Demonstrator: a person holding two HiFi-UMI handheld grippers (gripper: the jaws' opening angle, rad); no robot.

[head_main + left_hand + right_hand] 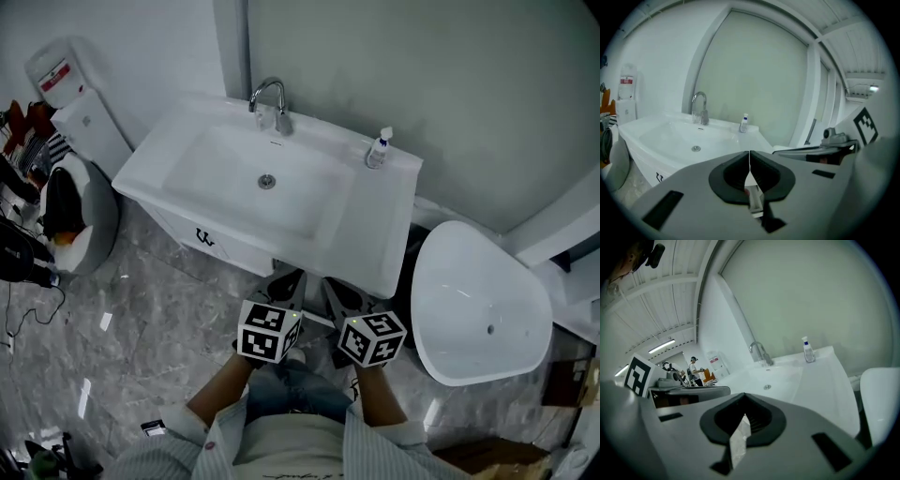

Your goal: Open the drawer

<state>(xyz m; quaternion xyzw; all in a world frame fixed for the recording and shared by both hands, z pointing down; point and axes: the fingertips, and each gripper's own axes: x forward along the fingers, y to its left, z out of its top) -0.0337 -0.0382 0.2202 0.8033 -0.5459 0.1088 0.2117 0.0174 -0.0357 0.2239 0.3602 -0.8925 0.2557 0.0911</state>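
Observation:
A white sink cabinet stands against the wall, with a chrome tap and a small soap bottle on top. Its front panel carries a dark curled handle, seen low at the left in the left gripper view; the counter's overhang hides most of the drawer front. My left gripper and right gripper hover side by side just before the cabinet's front edge, touching nothing. The left gripper is shut and holds nothing. The right gripper is likewise shut and holds nothing.
A white oval basin stands on the floor close to the cabinet's right side. At the left are a water dispenser and a round black-and-white object. A cable lies on the grey marble floor.

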